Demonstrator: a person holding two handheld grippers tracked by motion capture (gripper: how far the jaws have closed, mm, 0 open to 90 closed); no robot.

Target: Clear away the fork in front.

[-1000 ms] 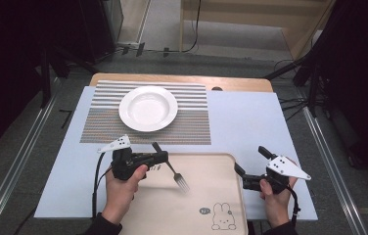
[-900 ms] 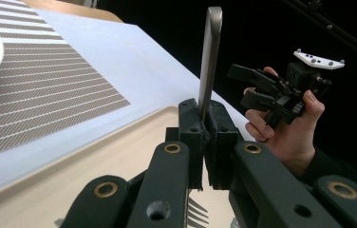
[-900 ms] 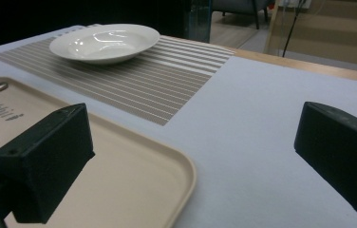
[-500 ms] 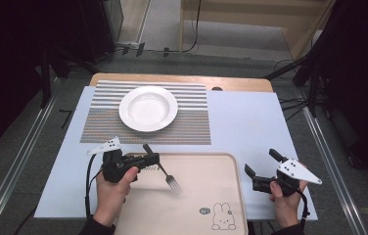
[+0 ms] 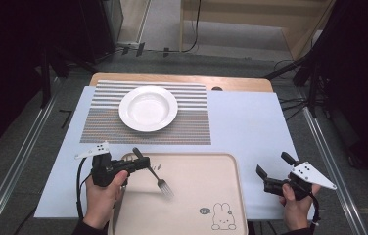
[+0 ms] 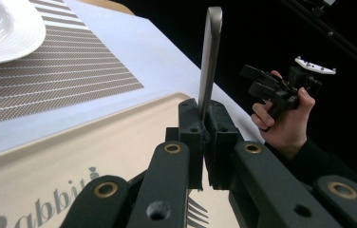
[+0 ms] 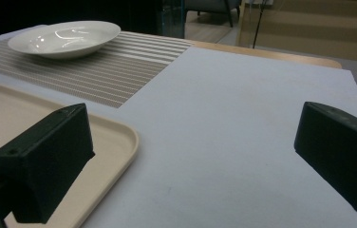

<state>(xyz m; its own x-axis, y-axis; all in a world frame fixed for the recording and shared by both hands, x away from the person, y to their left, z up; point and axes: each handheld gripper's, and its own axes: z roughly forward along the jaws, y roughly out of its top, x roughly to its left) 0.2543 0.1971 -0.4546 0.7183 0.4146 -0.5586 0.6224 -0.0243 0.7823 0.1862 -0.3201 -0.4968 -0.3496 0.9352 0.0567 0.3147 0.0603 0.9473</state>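
Note:
My left gripper (image 5: pixel 142 163) is shut on the handle of a metal fork (image 5: pixel 158 180) over the left part of a beige tray (image 5: pixel 196 166). The fork slants, tines toward the tray's middle. In the left gripper view the fork's handle (image 6: pixel 210 61) stands up from between the shut jaws of my left gripper (image 6: pixel 204 137), and the tines (image 6: pixel 198 216) show below them. My right gripper (image 5: pixel 273 165) is open and holds nothing, over the pale blue mat to the right of the tray. Its two pads (image 7: pixel 43 161) stand wide apart in the right gripper view.
A white plate (image 5: pixel 148 108) rests on a striped placemat (image 5: pixel 192 125) at the back of the pale blue table cover (image 5: pixel 250 122). The tray has a rabbit drawing (image 5: pixel 222 216) near its front right corner. Metal rails run along both sides of the table.
My left hand has drifted left and nearer with the fork still held. My right hand has moved right, away from the tray's right edge.

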